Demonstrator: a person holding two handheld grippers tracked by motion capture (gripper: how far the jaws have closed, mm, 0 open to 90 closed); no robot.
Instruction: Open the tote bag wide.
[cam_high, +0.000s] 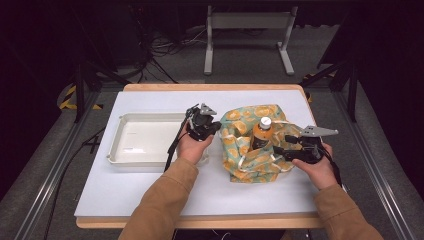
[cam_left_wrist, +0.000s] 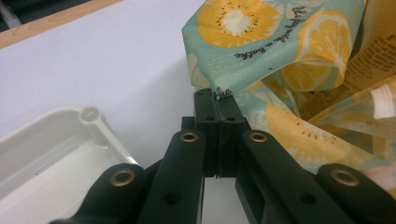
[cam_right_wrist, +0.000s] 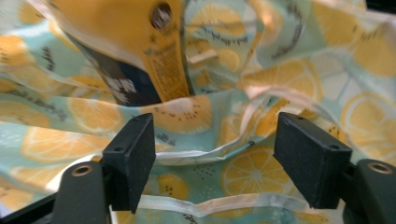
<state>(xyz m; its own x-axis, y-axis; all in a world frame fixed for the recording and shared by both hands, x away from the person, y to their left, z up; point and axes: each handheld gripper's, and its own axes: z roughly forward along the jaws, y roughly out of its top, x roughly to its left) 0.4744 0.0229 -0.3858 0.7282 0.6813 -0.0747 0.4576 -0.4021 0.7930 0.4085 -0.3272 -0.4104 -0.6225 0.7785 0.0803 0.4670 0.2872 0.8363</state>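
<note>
Jaws of the left gripper (cam_high: 212, 128) are pressed together, pinching the left edge of a lemon-print cloth bag (cam_high: 245, 150); the pinch is seen close up in the left gripper view (cam_left_wrist: 217, 109). At far left, a white plastic tray (cam_high: 131, 150) lies on the white table (cam_high: 150, 195). An orange bottle (cam_high: 261, 134) with a white cap stands inside the bag. On the right, the right gripper (cam_high: 281, 145) is held with its jaws spread wide over the bag's fabric (cam_right_wrist: 210, 140), gripping nothing.
</note>
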